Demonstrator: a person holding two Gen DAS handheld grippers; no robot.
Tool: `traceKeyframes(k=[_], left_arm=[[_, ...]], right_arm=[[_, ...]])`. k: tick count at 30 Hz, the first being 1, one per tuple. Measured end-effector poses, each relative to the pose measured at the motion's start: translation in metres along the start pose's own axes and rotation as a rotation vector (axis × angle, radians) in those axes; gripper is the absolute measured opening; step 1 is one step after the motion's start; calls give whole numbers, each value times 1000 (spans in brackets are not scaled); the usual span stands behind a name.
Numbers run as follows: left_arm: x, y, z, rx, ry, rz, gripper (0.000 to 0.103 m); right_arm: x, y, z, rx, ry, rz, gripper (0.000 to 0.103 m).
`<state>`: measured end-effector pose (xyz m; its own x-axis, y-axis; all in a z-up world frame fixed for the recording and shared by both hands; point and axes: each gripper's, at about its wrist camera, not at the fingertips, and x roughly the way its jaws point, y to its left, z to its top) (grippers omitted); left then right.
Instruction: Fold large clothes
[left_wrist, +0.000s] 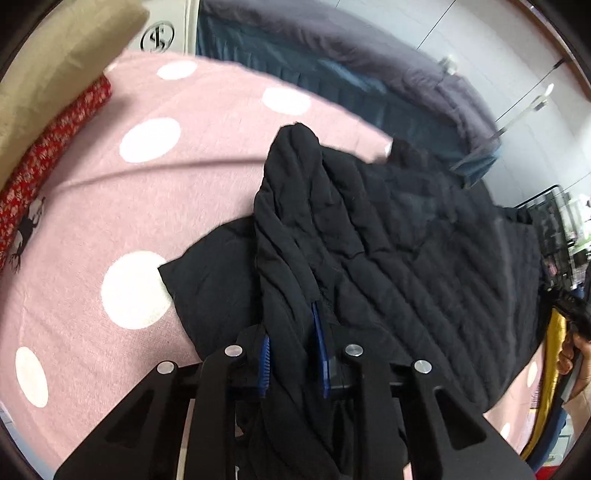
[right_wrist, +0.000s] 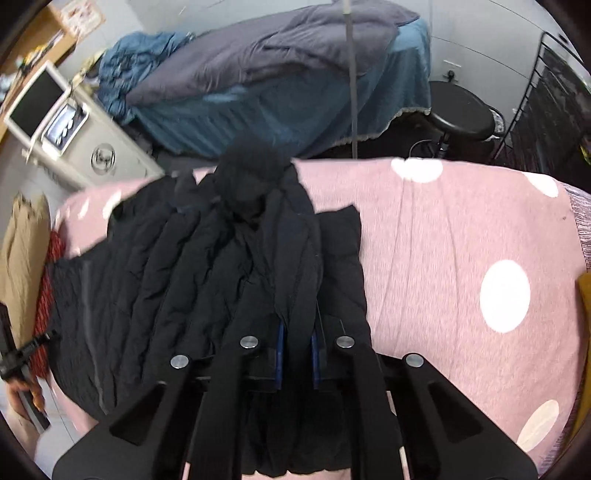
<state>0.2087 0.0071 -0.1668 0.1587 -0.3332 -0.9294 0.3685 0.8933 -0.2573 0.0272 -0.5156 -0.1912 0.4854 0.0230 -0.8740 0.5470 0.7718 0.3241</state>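
- The left tool (left_wrist: 291, 354) gripped a fold of the black jacket (left_wrist: 388, 236) at lower centre.
- The right tool (right_wrist: 297, 354) likewise clamped the jacket (right_wrist: 207, 258), spread centre-left on the pink blanket (right_wrist: 443, 236).

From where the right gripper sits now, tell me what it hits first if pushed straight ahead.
The right gripper is already shut on a fold of the black quilted jacket, so it would first push into more of that jacket, bunched ahead on the pink polka-dot blanket. Depth beyond is unclear.
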Motion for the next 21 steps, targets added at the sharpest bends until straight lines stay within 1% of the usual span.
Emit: traceKeyframes(k=[2,4,5,7,9,10,11,12,13,14,15,16,17,18,21], left_arm=[[14,-1,-2,-29,33,9,30],[21,-4,-1,-39,35,18,33],[23,-7,1,-33,38,28,34],[23,-17,2,10,41,70,34],[18,-27,2,63,29,133,43],[16,-29,0,85,21,157,45],[12,-33,-1,113,8,193,53],[6,-40,-4,152,-15,259,66],[0,-45,-6,181,-42,307,73],[-5,-49,-8,199,-63,326,83],[-14,-53,-13,216,-90,332,84],[-18,-55,-17,221,-99,326,84],[-23,-57,-21,224,-102,318,84],[-27,-59,-26,224,-102,314,85],[-36,-63,-40,227,-107,315,85]], right_arm=[[8,-3,2,42,30,-9,11],[33,-10,-1,76,97,-43,11],[38,-11,-6,76,109,-55,11],[46,-11,-9,69,118,-73,14],[47,-10,-10,78,117,-94,16],[46,-8,-11,75,117,-105,20],[45,-5,-11,69,120,-115,23],[43,-2,-11,56,120,-128,26],[40,2,-11,31,113,-153,32],[35,6,-12,4,100,-185,38],[29,9,-14,-21,80,-222,57],[23,9,-16,-33,57,-237,69],[12,10,-21,-43,16,-236,69],[7,9,-24,-45,-1,-229,69],[-10,7,-43,-55,-4,-220,70]])
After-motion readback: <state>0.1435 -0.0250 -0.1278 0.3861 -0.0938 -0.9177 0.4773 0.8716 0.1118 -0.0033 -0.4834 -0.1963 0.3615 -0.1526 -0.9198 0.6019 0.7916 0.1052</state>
